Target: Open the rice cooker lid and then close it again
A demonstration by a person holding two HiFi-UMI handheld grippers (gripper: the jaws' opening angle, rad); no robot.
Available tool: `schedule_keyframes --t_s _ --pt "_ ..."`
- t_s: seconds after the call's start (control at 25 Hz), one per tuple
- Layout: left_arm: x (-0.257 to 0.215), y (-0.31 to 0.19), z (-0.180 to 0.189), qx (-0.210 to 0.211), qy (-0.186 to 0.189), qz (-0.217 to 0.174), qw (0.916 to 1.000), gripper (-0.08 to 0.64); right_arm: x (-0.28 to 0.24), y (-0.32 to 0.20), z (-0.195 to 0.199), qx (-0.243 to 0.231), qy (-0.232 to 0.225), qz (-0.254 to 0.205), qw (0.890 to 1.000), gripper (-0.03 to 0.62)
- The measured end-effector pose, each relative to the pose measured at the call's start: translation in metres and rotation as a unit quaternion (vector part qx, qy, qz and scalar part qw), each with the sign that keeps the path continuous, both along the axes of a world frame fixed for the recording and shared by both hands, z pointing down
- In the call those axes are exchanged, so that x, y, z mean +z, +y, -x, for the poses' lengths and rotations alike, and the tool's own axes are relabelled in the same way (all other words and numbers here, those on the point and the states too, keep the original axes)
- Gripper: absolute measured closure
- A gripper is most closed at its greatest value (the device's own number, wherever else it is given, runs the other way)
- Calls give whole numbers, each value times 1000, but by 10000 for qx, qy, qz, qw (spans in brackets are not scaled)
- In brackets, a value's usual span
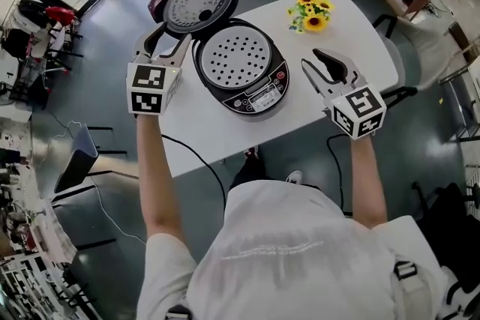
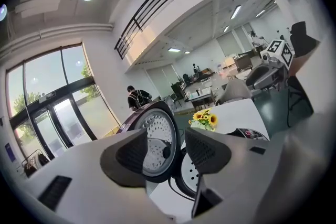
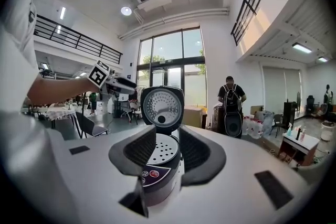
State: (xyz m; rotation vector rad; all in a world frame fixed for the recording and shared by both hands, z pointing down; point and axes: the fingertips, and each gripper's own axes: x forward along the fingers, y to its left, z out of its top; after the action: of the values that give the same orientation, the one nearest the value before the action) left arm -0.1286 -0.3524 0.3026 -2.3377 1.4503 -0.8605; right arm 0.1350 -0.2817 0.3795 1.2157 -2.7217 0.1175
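Grey floor (image 1: 97, 49) surrounds a white surface (image 1: 360, 41) carrying sunflowers (image 1: 309, 10) and the rice cooker (image 1: 244, 75), whose lid (image 1: 196, 0) stands raised (its perforated inner plate showing). Left tongs (image 1: 171, 37) hover beside the lid and right tongs (image 1: 311, 60) beside the cooker's other side, both spread apart and empty.

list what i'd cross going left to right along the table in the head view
left gripper → rice cooker → right gripper. The sunflowers are left out because they share the right gripper's stretch of the picture.
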Motion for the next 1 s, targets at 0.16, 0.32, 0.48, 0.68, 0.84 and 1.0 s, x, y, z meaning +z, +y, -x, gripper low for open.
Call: schedule_keyframes --t_s 0.16,0.32,0.48,0.68,0.84,1.0 --pt "-6 -30 4 75 -92 -51 9999 316 0 -20 5 127 -16 43 9999 439" --pt "-9 -55 4 271 -537 -137 9981 298 -2 -41 18 184 -59 40 9998 439" --pt "-14 -79 6 401 -729 -220 9963 293 1 -53 32 148 25 63 9999 439" --pt "-19 -104 9 571 -1003 -218 9931 284 6 -67 40 192 73 160 9997 439" --pt "-16 -119 13 667 -1164 -75 9909 267 12 -73 49 195 102 234 9995 439" --pt "-7 -130 20 739 -1319 175 9883 257 19 -76 52 240 132 323 9991 439"
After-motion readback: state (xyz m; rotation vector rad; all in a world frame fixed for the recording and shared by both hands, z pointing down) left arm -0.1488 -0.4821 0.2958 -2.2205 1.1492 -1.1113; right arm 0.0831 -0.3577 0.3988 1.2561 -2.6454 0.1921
